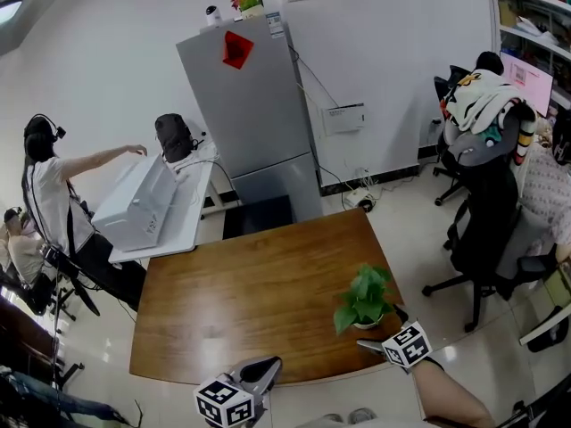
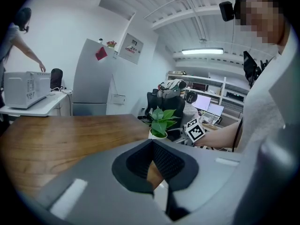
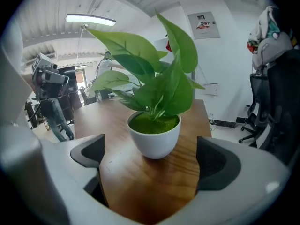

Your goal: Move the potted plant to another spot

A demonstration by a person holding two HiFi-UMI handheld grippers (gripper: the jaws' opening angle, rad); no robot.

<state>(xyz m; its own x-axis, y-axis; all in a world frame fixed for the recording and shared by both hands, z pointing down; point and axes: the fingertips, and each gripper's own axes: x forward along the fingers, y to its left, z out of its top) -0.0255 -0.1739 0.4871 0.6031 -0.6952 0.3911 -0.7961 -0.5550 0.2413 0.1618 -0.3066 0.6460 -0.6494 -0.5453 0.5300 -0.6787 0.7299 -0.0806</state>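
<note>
Wooden table (image 1: pixel 232 301) bears the plant (image 3: pixel 154 128), not yet grasped; right gripper (image 3: pixel 151 165) gapes before it, left gripper (image 2: pixel 153 153) sits pressed together, empty.

The person wears a white short-sleeved top (image 2: pixel 272 107), with dark straps (image 2: pixel 251 67) at the chest and a black camera (image 2: pixel 227 11) on the head. The left gripper (image 2: pixel 152 149) and right gripper (image 3: pixel 152 156) have smooth grey shells and dark pads (image 3: pixel 220 165) lining the jaws. Each carries a white cube printed with black square markers: the left cube (image 1: pixel 225 404) and the right cube (image 1: pixel 407 344).
</note>
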